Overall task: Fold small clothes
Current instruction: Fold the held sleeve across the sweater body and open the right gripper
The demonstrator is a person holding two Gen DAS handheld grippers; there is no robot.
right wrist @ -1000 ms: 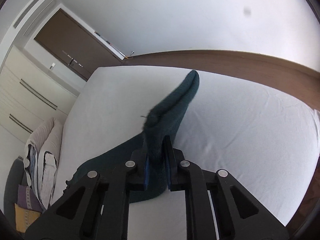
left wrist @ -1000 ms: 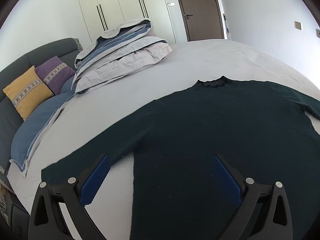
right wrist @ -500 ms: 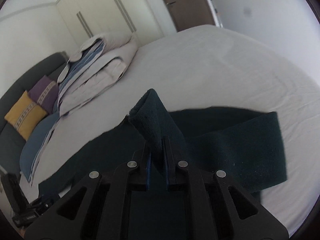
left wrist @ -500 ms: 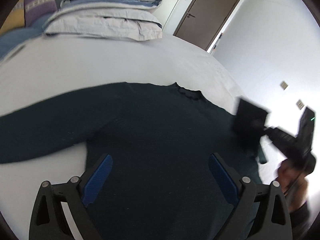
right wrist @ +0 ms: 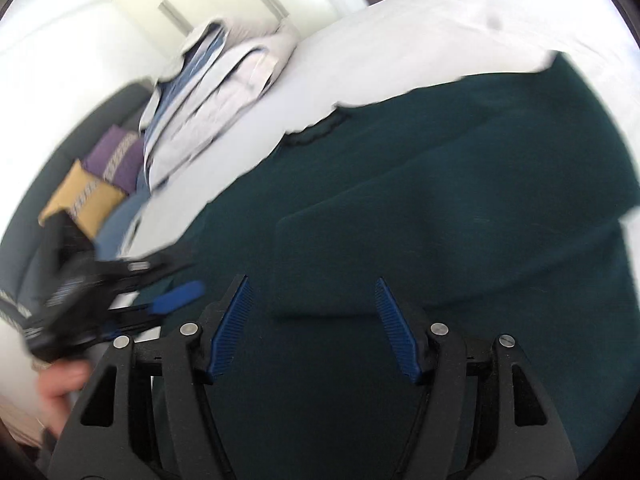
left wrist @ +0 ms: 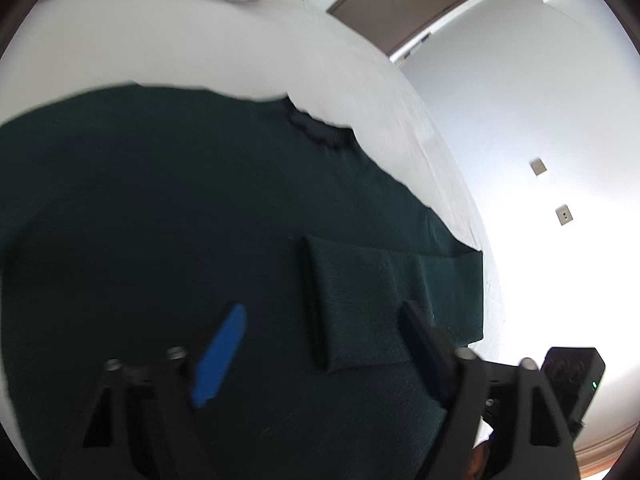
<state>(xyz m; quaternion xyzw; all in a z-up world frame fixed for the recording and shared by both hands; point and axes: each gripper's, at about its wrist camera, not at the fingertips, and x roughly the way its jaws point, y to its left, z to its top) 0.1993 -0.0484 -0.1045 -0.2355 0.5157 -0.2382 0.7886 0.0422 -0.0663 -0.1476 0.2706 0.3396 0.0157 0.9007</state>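
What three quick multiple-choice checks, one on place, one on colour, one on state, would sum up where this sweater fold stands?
1. Where does the folded sleeve lie?
A. Across the sweater's body
B. On the pillows
C. Off the bed

2. What colour is the sweater?
A. Yellow
B. Dark green
C. Purple

3. What does the right gripper hold?
A. The sleeve, pinched
B. A pillow
C. Nothing

Answers:
1. A: the sleeve lies flat across the sweater on the bed, its cuff end just ahead of the right gripper.
2. B: its knit is dark green; yellow and purple belong to the pillows by the headboard.
3. C: its jaws are opening and both blue pads stand clear of the cloth.
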